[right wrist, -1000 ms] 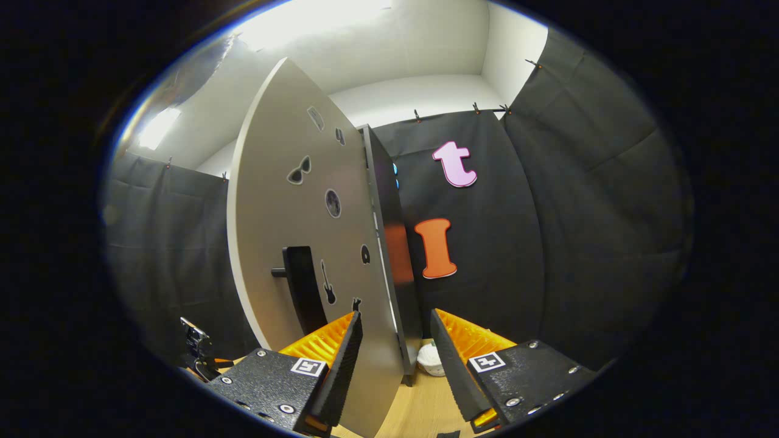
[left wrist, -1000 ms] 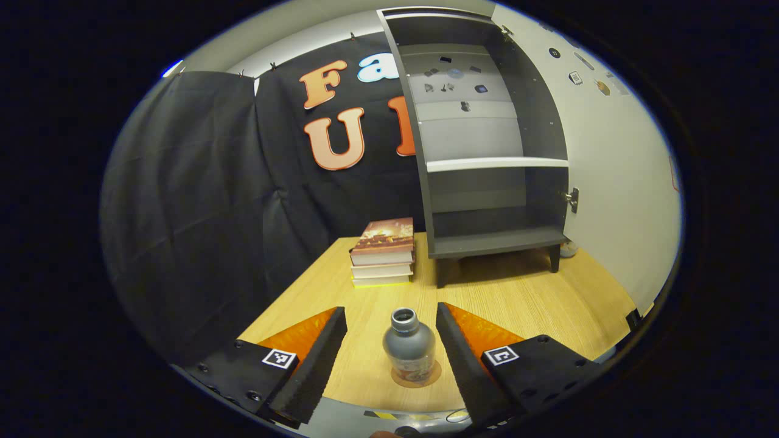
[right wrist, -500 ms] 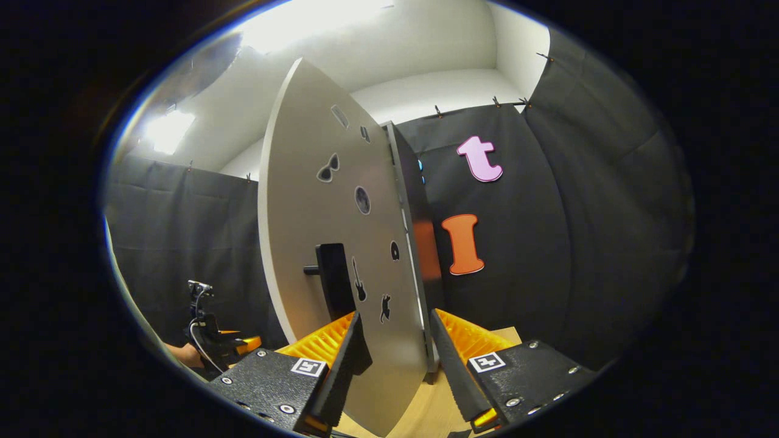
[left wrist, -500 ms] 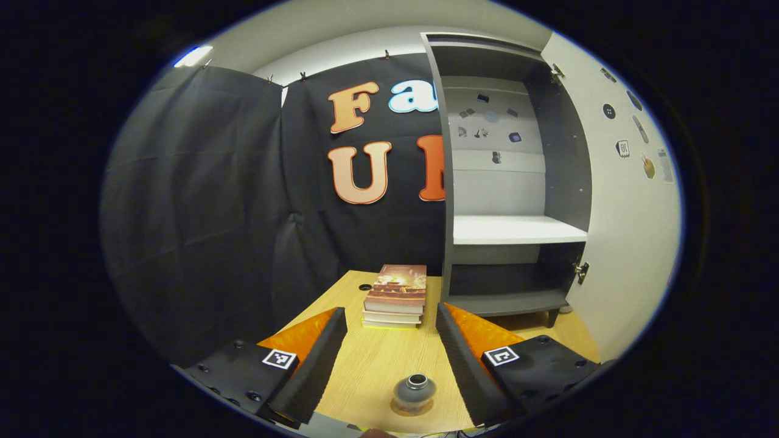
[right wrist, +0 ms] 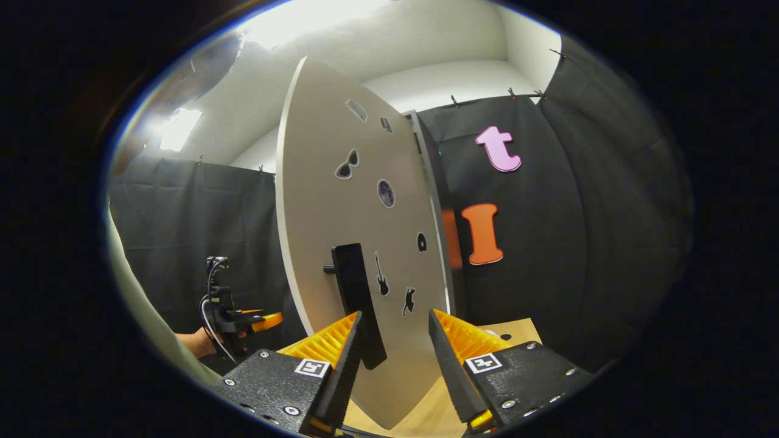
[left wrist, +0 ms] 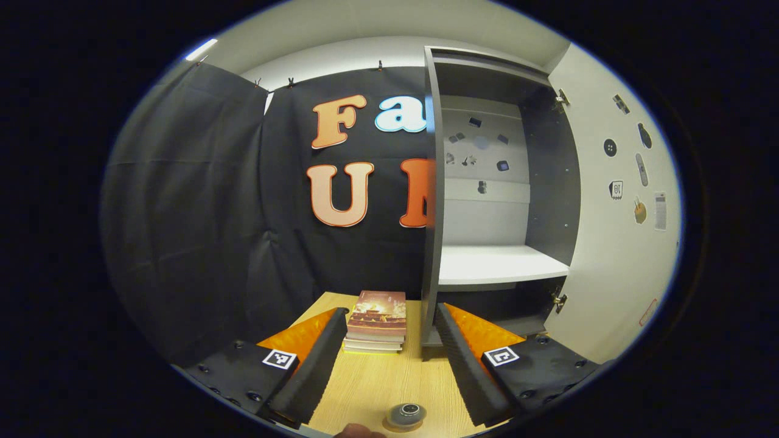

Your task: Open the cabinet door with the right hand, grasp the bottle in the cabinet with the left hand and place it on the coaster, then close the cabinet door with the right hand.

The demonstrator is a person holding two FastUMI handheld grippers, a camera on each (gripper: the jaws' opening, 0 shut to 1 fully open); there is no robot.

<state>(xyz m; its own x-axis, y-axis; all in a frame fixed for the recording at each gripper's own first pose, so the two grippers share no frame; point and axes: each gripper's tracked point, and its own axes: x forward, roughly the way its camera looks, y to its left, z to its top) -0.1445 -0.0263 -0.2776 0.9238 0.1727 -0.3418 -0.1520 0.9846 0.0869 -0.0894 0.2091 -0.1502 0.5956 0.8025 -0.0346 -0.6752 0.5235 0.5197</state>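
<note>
We see the bottle (left wrist: 406,415) standing on the coaster (left wrist: 389,425) on the table (left wrist: 377,383), low between our left gripper's (left wrist: 389,350) wide-open fingers, touching neither | our right gripper (right wrist: 394,340) also gapes wide, holding nothing, the door (right wrist: 341,243) and its handle (right wrist: 358,304) just ahead | cabinet (left wrist: 493,201) open, books (left wrist: 375,320) beside it.
</note>
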